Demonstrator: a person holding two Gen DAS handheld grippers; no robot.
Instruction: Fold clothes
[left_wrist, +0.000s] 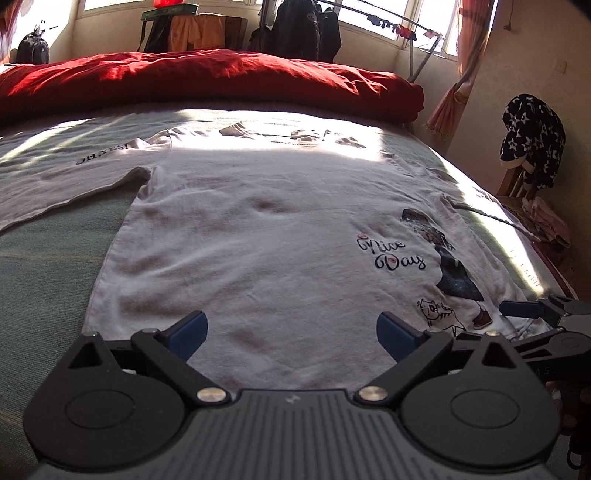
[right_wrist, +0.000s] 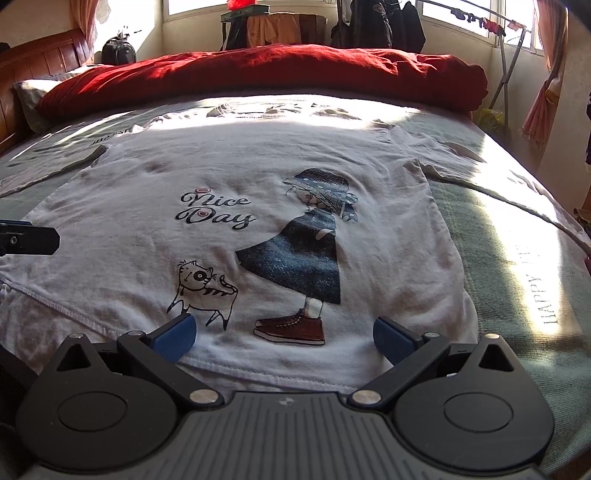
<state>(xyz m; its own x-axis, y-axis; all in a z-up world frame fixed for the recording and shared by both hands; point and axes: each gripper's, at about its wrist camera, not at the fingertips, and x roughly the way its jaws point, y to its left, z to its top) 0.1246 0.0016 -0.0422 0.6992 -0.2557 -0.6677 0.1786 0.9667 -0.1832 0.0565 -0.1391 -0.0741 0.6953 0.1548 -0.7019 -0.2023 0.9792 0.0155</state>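
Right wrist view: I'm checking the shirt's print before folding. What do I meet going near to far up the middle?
right gripper → brown sneaker print → blue dress print → hat print → red duvet

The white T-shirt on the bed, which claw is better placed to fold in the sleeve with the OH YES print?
Probably left: the left claw hovers open over the T-shirt half nearest that sleeve; the right claw sits over the print side.

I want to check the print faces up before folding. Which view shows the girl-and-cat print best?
The right wrist view: the girl-and-cat print lies near the centre of the white T-shirt, face up and complete. In the left wrist view it sits at the right edge, squeezed and partly cut off behind the right gripper.
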